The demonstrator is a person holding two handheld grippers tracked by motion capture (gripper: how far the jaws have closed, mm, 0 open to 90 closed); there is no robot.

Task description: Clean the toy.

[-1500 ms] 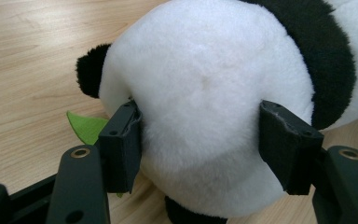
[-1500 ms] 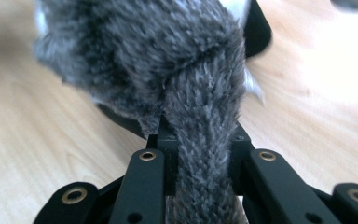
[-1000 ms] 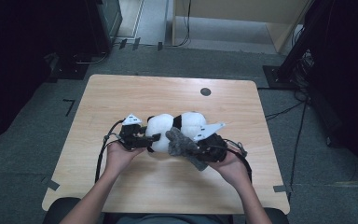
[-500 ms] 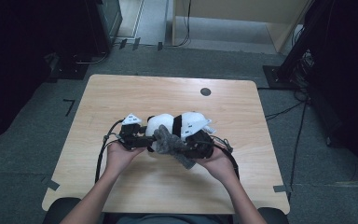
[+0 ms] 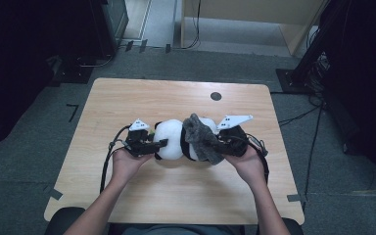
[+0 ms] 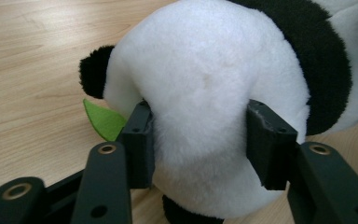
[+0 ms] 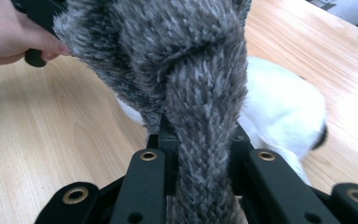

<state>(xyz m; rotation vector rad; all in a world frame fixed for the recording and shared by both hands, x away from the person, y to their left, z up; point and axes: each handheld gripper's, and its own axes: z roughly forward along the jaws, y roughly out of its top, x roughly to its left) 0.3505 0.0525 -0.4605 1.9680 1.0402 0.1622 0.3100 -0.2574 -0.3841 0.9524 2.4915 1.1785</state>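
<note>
A black-and-white plush panda lies on its side at the middle of the wooden table. My left gripper is shut on the panda's white head, its black jaws pressing in from both sides; a green felt leaf pokes out beside the left jaw. A grey furry cloth is draped over the panda's body. My right gripper is shut on a fold of this grey cloth, with the white panda behind it.
A small black round mark sits near the table's far edge. Cables trail from the left gripper toward the near left. A dark cabinet and cables stand on the floor beyond the table.
My right gripper has lifted the grey cloth from the panda's front side up and over its body. The left gripper has held the head still.
</note>
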